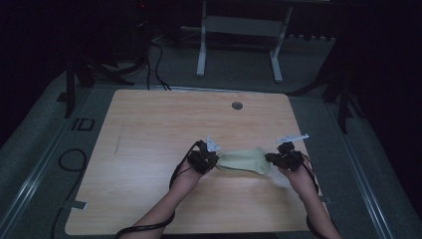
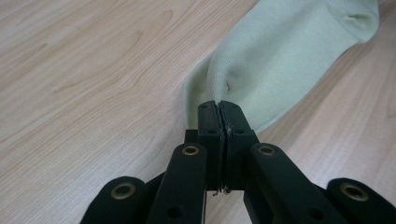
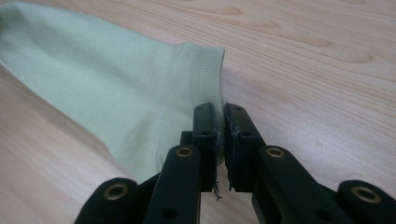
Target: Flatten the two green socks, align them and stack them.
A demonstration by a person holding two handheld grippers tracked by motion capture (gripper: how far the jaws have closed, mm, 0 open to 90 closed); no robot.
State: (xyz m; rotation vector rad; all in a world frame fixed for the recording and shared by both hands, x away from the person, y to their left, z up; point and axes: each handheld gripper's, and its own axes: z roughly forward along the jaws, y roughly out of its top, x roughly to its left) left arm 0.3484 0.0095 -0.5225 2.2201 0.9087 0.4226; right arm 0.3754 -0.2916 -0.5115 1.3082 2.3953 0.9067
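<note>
The left gripper (image 2: 218,103) clamps one end of a pale green sock (image 1: 245,161) while the right gripper (image 3: 220,108) pinches its ribbed cuff, the sock stretched between them at centre frame in the high view, low over the wooden table (image 1: 149,124). The step appears to be spreading; next, lowering it flat calls for even tension. No writing is legible.

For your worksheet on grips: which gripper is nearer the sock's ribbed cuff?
Right. The right gripper is shut on the sock at its ribbed cuff; the left gripper pinches the opposite end.
</note>
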